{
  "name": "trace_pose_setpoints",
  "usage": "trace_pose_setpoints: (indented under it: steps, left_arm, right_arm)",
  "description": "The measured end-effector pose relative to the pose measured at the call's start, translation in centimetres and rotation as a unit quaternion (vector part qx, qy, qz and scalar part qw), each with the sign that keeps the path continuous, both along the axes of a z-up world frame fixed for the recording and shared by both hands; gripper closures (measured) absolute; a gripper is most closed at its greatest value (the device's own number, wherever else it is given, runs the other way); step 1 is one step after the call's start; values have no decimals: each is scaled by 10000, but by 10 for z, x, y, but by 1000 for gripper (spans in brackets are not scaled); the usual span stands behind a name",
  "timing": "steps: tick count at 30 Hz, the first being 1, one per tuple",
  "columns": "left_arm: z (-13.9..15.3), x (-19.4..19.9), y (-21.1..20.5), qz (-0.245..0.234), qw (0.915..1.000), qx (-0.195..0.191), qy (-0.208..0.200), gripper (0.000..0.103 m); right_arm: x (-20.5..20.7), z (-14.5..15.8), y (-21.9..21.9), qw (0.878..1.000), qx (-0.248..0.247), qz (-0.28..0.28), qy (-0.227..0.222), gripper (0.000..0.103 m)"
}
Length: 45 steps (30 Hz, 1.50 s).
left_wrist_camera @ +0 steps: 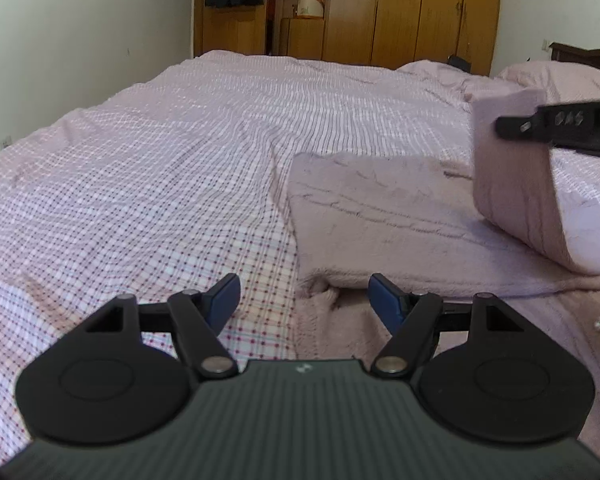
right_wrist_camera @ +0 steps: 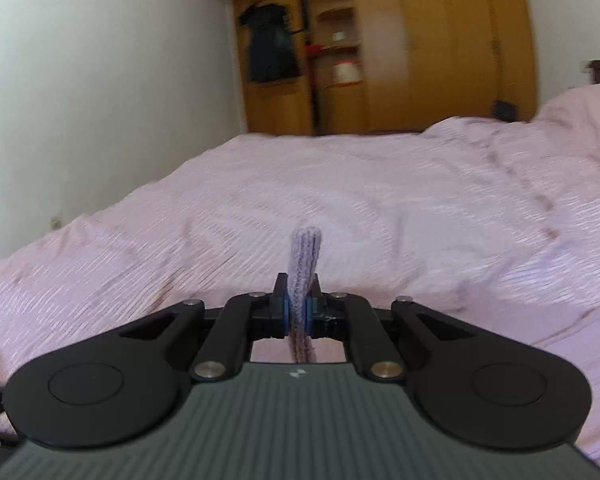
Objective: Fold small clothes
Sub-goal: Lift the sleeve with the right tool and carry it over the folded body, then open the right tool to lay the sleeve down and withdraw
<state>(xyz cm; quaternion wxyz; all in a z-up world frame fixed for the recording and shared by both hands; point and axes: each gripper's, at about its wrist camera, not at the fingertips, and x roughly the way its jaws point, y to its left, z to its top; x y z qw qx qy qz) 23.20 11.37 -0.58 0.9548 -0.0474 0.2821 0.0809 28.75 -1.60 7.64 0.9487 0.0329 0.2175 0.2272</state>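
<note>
Right gripper (right_wrist_camera: 297, 308) — level, pinching knit garment (right_wrist_camera: 305, 256)

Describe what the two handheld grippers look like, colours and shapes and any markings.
The left gripper and the right gripper share one design: a dark grey ribbed body with a small pale logo, flanked by round black discs. Black link bars with silver pivot pins carry the fingers, which have blue pads. Raised characters mark the right gripper's side; unreadable. No cables, hands or sleeves show.

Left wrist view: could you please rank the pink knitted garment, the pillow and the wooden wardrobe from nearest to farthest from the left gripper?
Measured from the left gripper:
1. Pink knitted garment, just ahead, slightly right.
2. Pillow, far right, at the bed's head.
3. Wooden wardrobe, beyond the bed, against the back wall.
</note>
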Motion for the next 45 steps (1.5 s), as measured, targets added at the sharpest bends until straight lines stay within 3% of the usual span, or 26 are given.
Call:
trace_pose_setpoints:
  steps: [4,6,7,8,10,14,22,29,35,41,45]
  left_arm:
    - [-2,1,-2,-49,10000,67,48,31]
    - [-3,1,-3,-58,9999,98,73,31]
    - [-3,1,-3,-65,9999,101,76,31]
    - [-3,1,-2,-66,9999,88,70,31]
    - [-3,1,-2,-75,9999,70,72,31]
    - [-3,0,-7,-274,9995,173,18,31]
    - [-6,2,-8,-240,9995,183,51,31]
    - [-9,2,-8,-171,9997,181,66,31]
    - [-13,5,-10,-184,9994,270,136,31]
    - [-17,3,-14,-267,9987,401,142,29]
    - [-20,2,-11,-268,9991,286,151,26]
  right_arm:
    - [-10,-23,33,9991,-189,353,111,95]
    - [-12,-35,41,9956,71,805,467,83]
    - [-10,-39,41,9909,398,1060,724,62]
    - [-9,-42,37,9822,892,1308,1015,31]
    - [-9,-42,30,9704,1607,1385,1154,7]
    - [-2,-37,17,9654,1857,1243,1345,6]
    - [-4,-41,-22,9794,1358,815,1255,6]
    - [-41,-39,-67,9854,1080,625,1155,6]
    - [-81,-32,-128,9896,915,446,1014,6]
    - [-116,-41,-212,9886,879,-187,1206,6]
    - [-140,-53,-271,9867,797,-680,1242,6]
